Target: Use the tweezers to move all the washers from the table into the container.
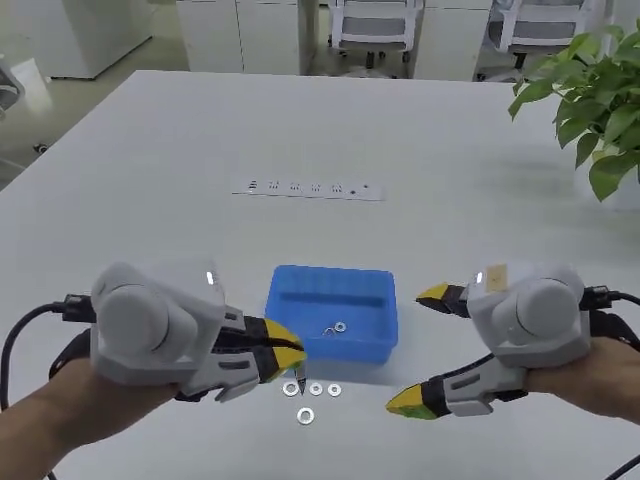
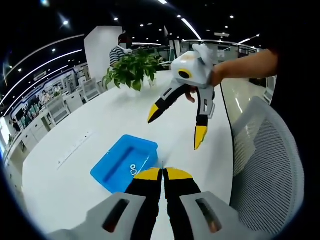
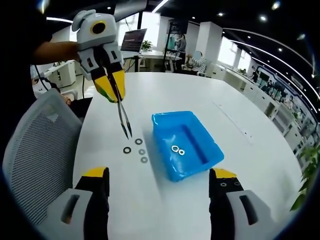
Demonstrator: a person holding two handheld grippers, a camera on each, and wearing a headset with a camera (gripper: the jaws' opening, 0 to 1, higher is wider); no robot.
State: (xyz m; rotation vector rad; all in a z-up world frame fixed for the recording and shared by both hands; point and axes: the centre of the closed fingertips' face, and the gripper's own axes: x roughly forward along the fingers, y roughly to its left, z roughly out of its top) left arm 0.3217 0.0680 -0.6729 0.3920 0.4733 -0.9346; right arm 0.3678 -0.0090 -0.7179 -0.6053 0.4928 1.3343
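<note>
The left gripper clamped the tweezers, tips pointing down just beside four washers on the tabletop along the near wall of the blue container; the right gripper stood wide, empty.

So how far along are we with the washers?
Two small metal washers lie in the blue plastic container. The left tool holds the slim metal tweezers above the table, tips apparently empty. Four loose washers are left there; the right tool is open.
</note>
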